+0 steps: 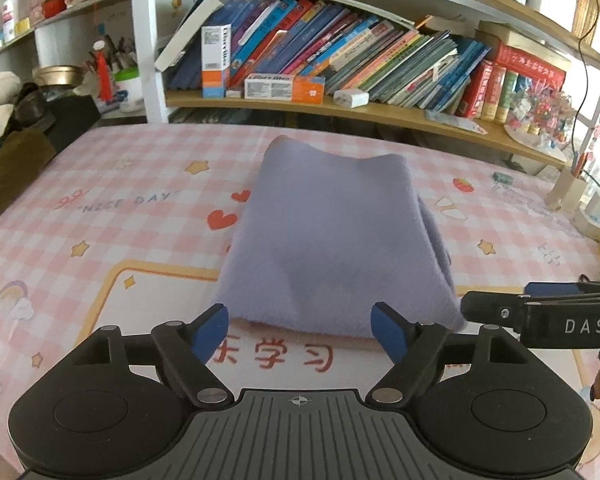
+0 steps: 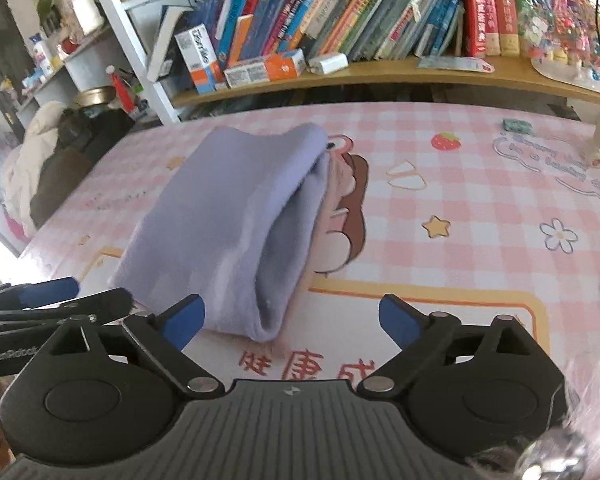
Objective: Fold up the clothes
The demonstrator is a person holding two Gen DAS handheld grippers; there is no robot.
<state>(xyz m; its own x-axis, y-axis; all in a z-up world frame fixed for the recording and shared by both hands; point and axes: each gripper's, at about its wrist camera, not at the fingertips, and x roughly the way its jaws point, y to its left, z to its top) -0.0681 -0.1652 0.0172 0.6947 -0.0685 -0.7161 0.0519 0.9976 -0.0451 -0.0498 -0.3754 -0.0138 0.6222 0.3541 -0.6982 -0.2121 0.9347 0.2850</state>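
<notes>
Folded lavender garment (image 1: 336,236) lies on the pink checked table cover (image 1: 100,208); both grippers stand spread and empty at its near edge.

In the left wrist view the garment occupies the centre of the frame, folded into a thick stack, its near edge just beyond the left gripper (image 1: 300,330), whose blue-padded fingers stand wide apart and hold nothing. The right gripper (image 2: 292,318) is likewise spread and empty; in its own view the garment sits left of centre, layered open edges facing right, the near corner just beside the left finger. Contact between pad and cloth cannot be confirmed. Each tool shows in the other's view at the frame edge. A bookshelf (image 1: 340,104) packed with leaning books (image 1: 300,40) spans the top of both frames. Dark and cream clothing (image 1: 8,128) is piled at the left edge.
</notes>
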